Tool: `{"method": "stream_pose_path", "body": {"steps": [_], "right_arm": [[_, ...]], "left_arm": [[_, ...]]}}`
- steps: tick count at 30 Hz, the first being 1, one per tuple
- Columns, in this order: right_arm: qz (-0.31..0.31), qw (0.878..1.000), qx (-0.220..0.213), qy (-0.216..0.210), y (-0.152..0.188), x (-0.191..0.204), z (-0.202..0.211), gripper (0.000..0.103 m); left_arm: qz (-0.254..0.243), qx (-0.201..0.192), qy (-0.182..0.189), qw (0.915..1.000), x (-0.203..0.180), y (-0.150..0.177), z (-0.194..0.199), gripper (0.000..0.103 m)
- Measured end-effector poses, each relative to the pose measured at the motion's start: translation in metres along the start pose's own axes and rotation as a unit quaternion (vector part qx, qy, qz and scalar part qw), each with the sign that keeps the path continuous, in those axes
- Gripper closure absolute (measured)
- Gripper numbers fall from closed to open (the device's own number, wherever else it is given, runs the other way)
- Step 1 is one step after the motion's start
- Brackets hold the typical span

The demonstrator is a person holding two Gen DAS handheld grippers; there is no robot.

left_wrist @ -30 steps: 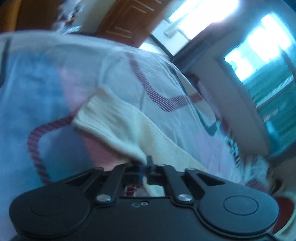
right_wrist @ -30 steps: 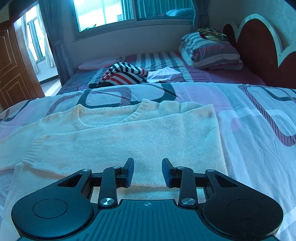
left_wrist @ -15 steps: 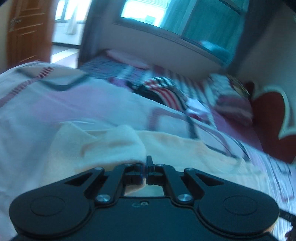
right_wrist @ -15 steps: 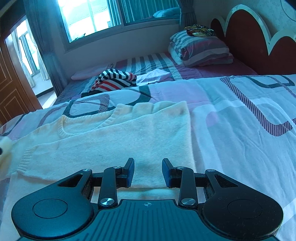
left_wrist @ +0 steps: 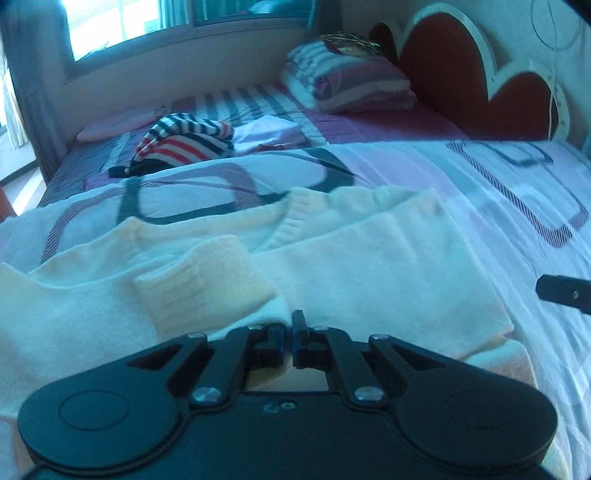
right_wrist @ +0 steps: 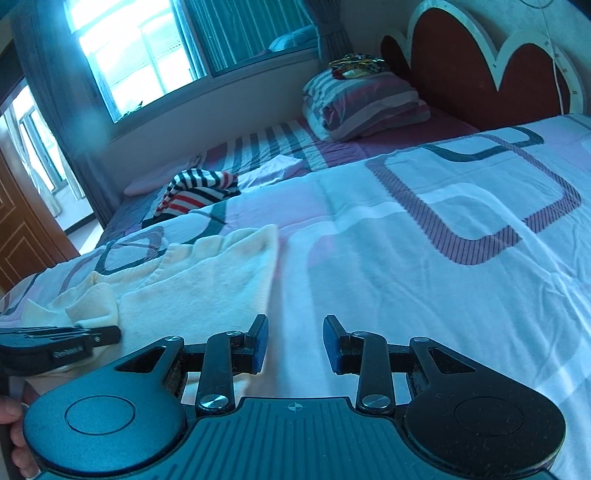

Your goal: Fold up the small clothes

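Daylight came through the window (left_wrist: 122,26) behind the bed (left_wrist: 498,206), whose patterned cover carried the work. Going left to right in your left wrist view, a pink pillow (left_wrist: 114,123) lay by the wall, then a striped garment (left_wrist: 184,142) in a heap, then a folded white cloth (left_wrist: 269,134) just beside it, then striped pillows (left_wrist: 347,86) stacked against the red headboard (left_wrist: 454,70).

Nearer you, the cream sweater (left_wrist: 369,266) lay spread on the cover, neckline toward the far side. Its sleeve (left_wrist: 207,280) was folded over onto the body, cuff ribbing facing up. Your left gripper (left_wrist: 288,334) sat right at the sleeve's near edge; its jaws stood almost together and were opening, and a tuck of cream knit showed at their tips, though I cannot tell whether the pads pressed on it. At the right edge of that view, a tip of your right gripper (left_wrist: 561,291) poked in above the cover.

From the right wrist, your left gripper (right_wrist: 59,341) showed at the far left against the bunched sleeve (right_wrist: 94,308), with the sweater (right_wrist: 207,280) beyond it. Your right gripper (right_wrist: 293,343) hung with its jaws moderately apart and nothing between them, above bare cover just right of the sweater's edge. A hand (right_wrist: 14,435) showed at the lower left corner.
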State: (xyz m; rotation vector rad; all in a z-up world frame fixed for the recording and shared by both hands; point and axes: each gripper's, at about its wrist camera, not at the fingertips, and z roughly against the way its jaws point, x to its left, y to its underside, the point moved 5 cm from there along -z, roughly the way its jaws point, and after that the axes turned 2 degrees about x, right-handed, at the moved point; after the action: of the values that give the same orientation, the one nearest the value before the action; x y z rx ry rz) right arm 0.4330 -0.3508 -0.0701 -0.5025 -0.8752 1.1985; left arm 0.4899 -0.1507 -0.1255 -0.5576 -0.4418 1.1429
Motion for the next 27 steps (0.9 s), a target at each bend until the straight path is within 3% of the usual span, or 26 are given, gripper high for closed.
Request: {"method": "stream_pose_path", "body": {"steps": [1, 6, 8, 10, 11, 13, 16, 21, 24, 27], "right_arm": [[-0.002, 1.0, 0.0, 0.001, 0.0, -0.006, 0.003, 0.069], [-0.013, 1.0, -0.001, 0.005, 0.0, -0.024, 0.009, 0.069], [-0.017, 1.0, -0.001, 0.005, -0.001, -0.025, 0.009, 0.069], [-0.018, 1.0, -0.003, 0.003, -0.002, -0.026, 0.01, 0.069], [-0.02, 1.0, -0.003, -0.002, -0.003, -0.024, 0.009, 0.069], [-0.019, 1.0, -0.002, -0.013, -0.006, -0.018, 0.008, 0.069], [-0.013, 0.999, -0.005, -0.037, -0.009, -0.001, 0.006, 0.069], [-0.015, 0.997, 0.015, -0.079, -0.006, 0.034, -0.02, 0.069], [-0.023, 0.994, 0.036, -0.096, -0.001, 0.05, -0.044, 0.069], [-0.033, 0.992, 0.056, -0.107, 0.002, 0.063, -0.065, 0.069]], "left_arm": [[-0.005, -0.001, -0.001, 1.0, -0.006, -0.001, -0.002, 0.086], [-0.021, -0.006, 0.0, 0.9998, -0.03, -0.01, -0.006, 0.087], [-0.029, -0.012, 0.021, 0.9993, -0.041, -0.012, -0.004, 0.074], [-0.04, -0.019, 0.058, 0.9973, -0.054, -0.013, 0.0, 0.038], [-0.04, -0.027, 0.062, 0.9969, -0.056, -0.011, 0.003, 0.035], [-0.034, -0.034, 0.039, 0.998, -0.046, -0.006, 0.01, 0.039], [0.02, -0.043, -0.008, 0.9988, 0.001, 0.009, 0.028, 0.041], [0.104, -0.046, -0.114, 0.987, 0.101, 0.051, 0.069, 0.043], [0.136, -0.04, -0.145, 0.9793, 0.146, 0.076, 0.088, 0.042], [0.141, -0.017, -0.144, 0.9794, 0.167, 0.087, 0.084, 0.041]]}}
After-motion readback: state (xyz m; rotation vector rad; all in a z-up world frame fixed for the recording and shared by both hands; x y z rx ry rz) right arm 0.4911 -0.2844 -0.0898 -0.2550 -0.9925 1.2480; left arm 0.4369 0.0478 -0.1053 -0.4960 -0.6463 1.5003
